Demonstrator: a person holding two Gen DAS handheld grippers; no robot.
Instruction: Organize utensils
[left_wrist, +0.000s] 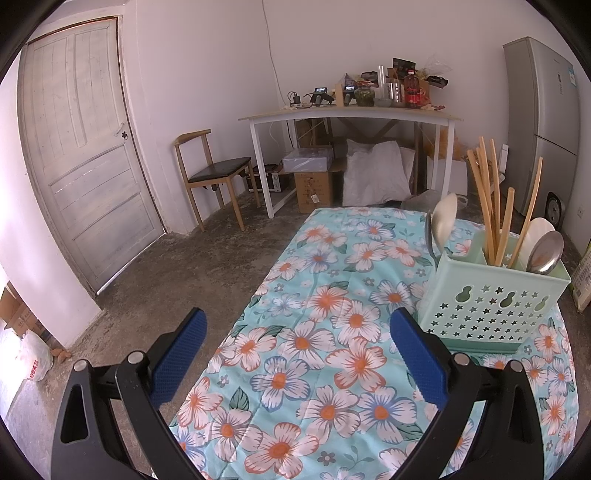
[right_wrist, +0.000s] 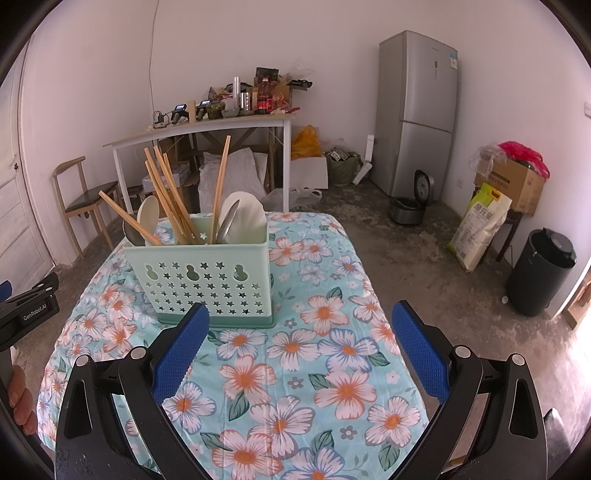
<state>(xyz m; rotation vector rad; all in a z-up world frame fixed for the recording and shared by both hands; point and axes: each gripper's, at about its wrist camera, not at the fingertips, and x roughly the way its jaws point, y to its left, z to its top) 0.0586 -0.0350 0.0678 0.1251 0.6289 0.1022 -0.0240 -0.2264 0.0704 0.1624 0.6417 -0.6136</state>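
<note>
Both the left gripper (left_wrist: 295, 354) and right gripper (right_wrist: 301, 350) hang over the floral tablecloth (right_wrist: 295, 369), fingers spread wide and empty. At 11 o'clock of the right gripper stands a mint perforated utensil holder (right_wrist: 207, 280), with wooden chopsticks (right_wrist: 170, 192) and spoons (right_wrist: 242, 218) upright inside. Beyond, at 12 o'clock, stands a cluttered white desk (right_wrist: 199, 129); at 1 o'clock, a grey fridge (right_wrist: 417, 110).

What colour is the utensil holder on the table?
Pale mint green utensil holder, with star-shaped holes; clearest in the right wrist view.

The right claw (right_wrist: 299, 354) hangs wide open and empty before the green utensil holder (right_wrist: 199, 273) filled with chopsticks (right_wrist: 166, 192) and spoons (right_wrist: 243, 218).
</note>
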